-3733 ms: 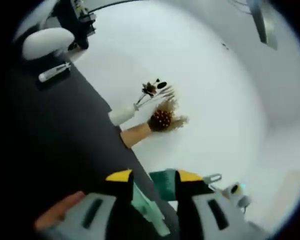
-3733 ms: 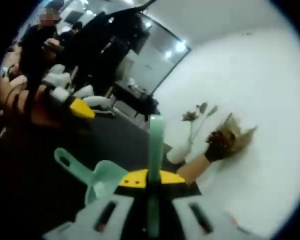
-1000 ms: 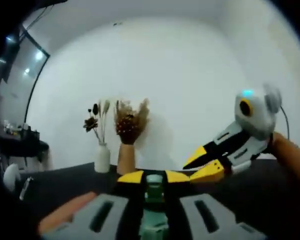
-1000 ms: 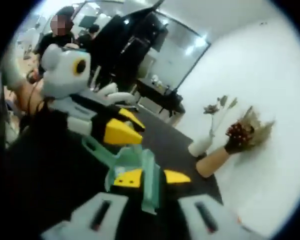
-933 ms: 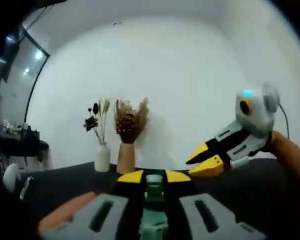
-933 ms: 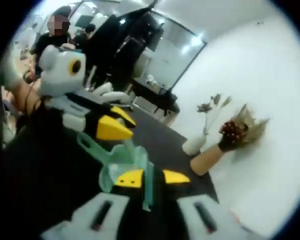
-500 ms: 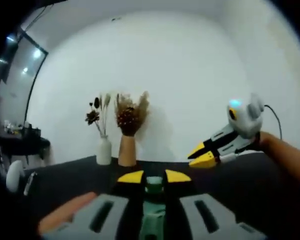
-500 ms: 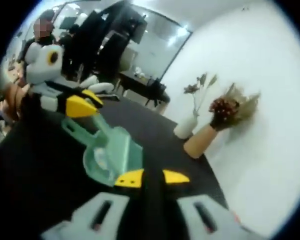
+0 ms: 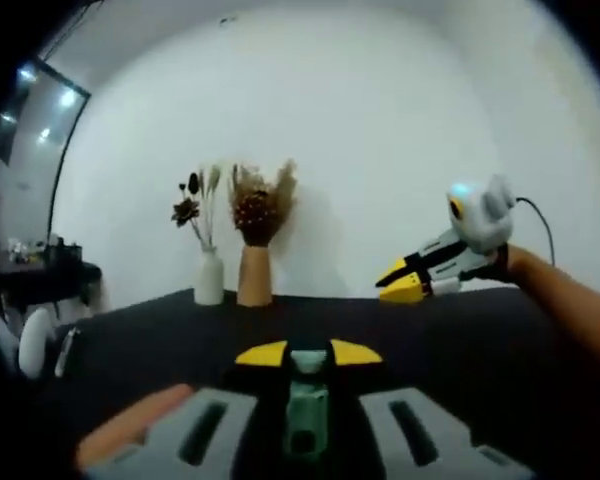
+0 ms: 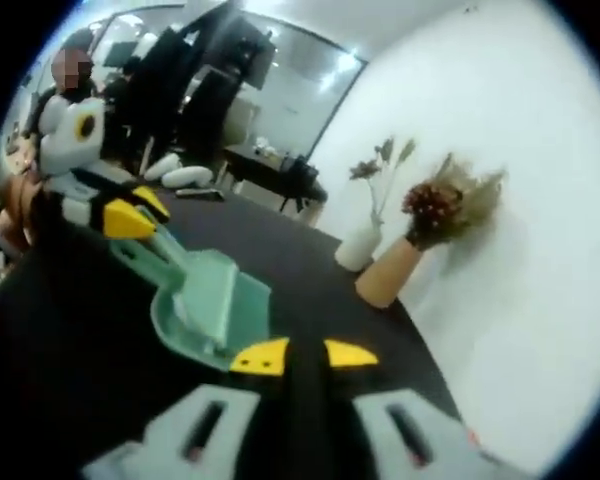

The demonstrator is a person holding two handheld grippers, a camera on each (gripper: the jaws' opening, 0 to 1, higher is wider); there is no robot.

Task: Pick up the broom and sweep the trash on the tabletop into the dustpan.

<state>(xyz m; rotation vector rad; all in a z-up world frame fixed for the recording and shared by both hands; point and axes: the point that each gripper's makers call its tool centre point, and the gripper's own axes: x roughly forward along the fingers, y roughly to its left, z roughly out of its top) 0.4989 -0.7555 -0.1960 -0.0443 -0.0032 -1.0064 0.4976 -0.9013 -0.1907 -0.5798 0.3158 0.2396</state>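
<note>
Both grey grippers, left (image 9: 308, 352) and right (image 10: 302, 352), have yellow-tipped black jaws.

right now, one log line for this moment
left claw: shut on dustpan handle | dustpan: on black table | right claw: open, empty

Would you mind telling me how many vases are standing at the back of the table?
2: a white vase with dark stems by the wall, and a tan vase of dried flowers right beside it.
</note>
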